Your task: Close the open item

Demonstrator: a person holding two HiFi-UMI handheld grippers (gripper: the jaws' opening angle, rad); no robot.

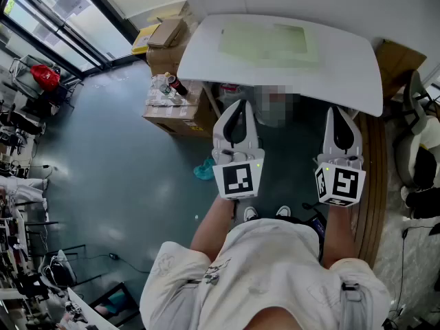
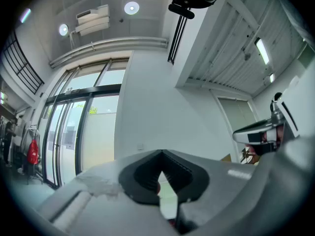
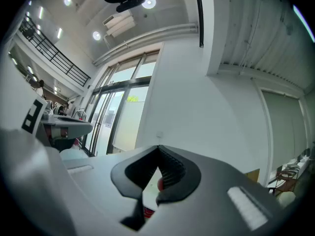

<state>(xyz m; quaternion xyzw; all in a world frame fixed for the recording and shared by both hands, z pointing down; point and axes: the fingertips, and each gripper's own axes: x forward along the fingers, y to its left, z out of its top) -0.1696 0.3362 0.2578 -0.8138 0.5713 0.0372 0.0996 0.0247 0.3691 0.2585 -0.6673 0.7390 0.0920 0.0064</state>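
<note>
We are holding left tongs (image 1: 236,108) and right tongs (image 1: 342,113) clenched, empty, near the bench (image 1: 344,67); seeing no open item, we are risking grabbing wrongly.

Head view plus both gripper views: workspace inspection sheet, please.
Surface: white table with a pale green mat lying on it.
Job's things: nothing seen that is plainly open.
Clutter: cardboard boxes left of the table, bottles on top; teal rag on the floor.
Grippers: left claw and right claw both shut and empty, held short of the table.
Cables: one dark cable on the floor at left.
Surroundings: glass doors and a chair at right.
</note>
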